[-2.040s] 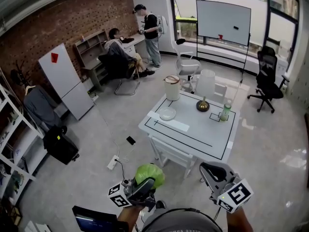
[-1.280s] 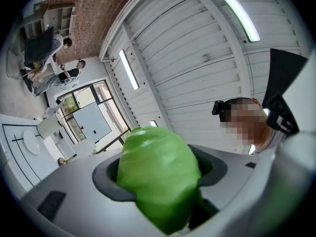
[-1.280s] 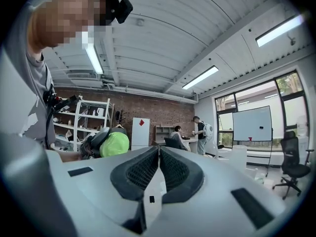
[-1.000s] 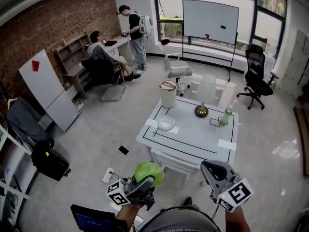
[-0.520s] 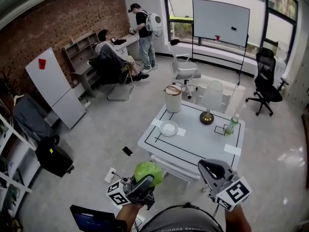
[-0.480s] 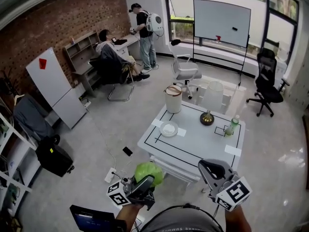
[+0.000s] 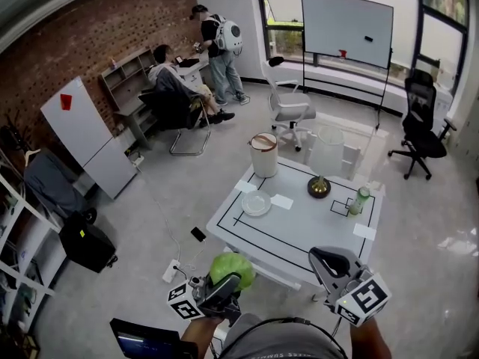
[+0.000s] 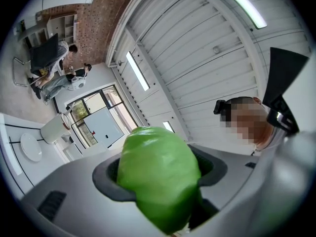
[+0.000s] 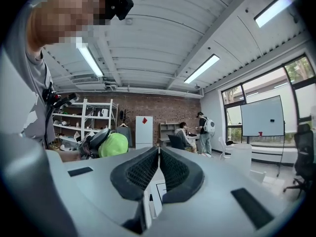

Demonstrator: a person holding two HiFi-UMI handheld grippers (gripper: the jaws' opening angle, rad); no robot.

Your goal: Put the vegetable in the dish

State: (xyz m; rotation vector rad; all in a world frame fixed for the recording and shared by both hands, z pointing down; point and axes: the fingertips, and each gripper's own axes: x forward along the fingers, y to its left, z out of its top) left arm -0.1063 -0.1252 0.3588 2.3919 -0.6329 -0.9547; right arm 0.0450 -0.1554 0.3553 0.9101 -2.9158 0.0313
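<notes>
A green, rounded vegetable (image 7: 230, 268) sits clamped between the jaws of the left gripper (image 7: 224, 286), carried low at six o'clock in the head view and well apart from the white table (image 7: 299, 226) at twelve o'clock. The firm hold looks meant to keep the round load from rolling free on the way over. The right gripper (image 7: 330, 261), at five o'clock, has its jaws pressed together on nothing and appears to be held back as a spare. The pale dish (image 7: 256, 203) waits, apparently empty, near the table's ten o'clock corner, and the vegetable has not yet reached it. The tabletop, marked with black lines, also carries a lidded white bin (image 7: 263, 154) at eleven o'clock, a brass-coloured bowl (image 7: 319, 187) at one o'clock and a green bottle (image 7: 358, 200) at two. Around it lies a grey floor, with a brick wall (image 7: 90, 43) at ten o'clock, a whiteboard (image 7: 346, 30) at one, and two people (image 7: 191, 62) by a desk at eleven.
</notes>
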